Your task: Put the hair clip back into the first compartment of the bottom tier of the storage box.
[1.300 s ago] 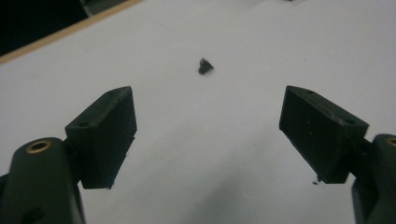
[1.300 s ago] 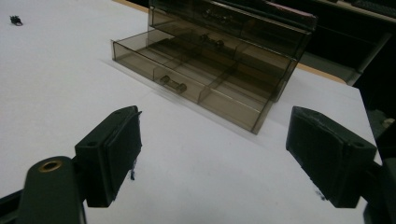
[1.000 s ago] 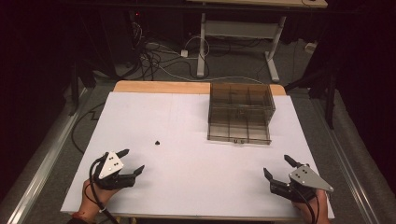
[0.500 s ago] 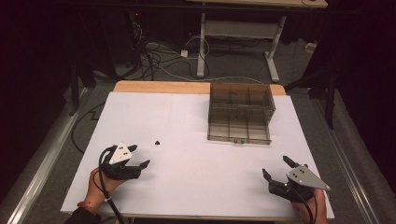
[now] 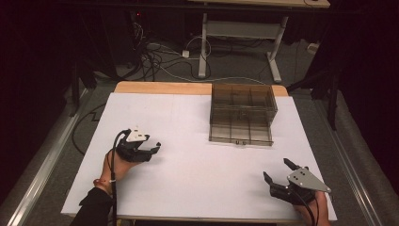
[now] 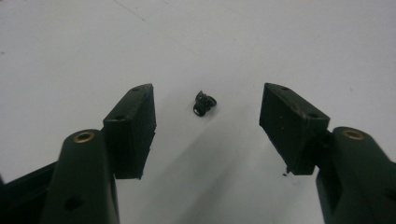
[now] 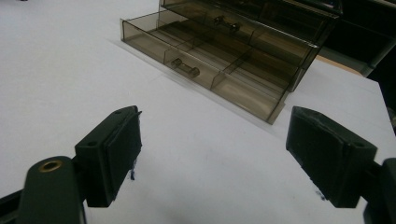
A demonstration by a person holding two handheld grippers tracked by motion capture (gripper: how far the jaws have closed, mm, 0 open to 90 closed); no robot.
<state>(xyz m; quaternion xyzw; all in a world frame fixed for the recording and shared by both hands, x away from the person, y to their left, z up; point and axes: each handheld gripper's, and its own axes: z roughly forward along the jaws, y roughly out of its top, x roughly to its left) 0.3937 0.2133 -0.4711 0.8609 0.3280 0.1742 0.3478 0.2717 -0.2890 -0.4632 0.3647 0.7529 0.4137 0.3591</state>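
— Now, what is changed since a second ago?

— The left tongs [image 5: 153,149] are carried forward and inward across the white table [image 5: 188,179], from near its front left edge to the small black part [image 6: 204,102]. Their jaws have just been closing, yet a wide gap remains; in the left gripper view the part is seen lying between and slightly beyond the pads [image 6: 135,126], untouched. The right tongs [image 5: 278,170] are kept where they were, spread open with nothing held, facing the smoked plastic drawer box [image 5: 241,113].

— What is meant by that?

— A pick-up of the part is judged to be at hand; no grip is made yet.

— How is the part oriented?

— In the left gripper view its slightly longer axis is seen running diagonally, lower left to upper right. Which end leads cannot be told.
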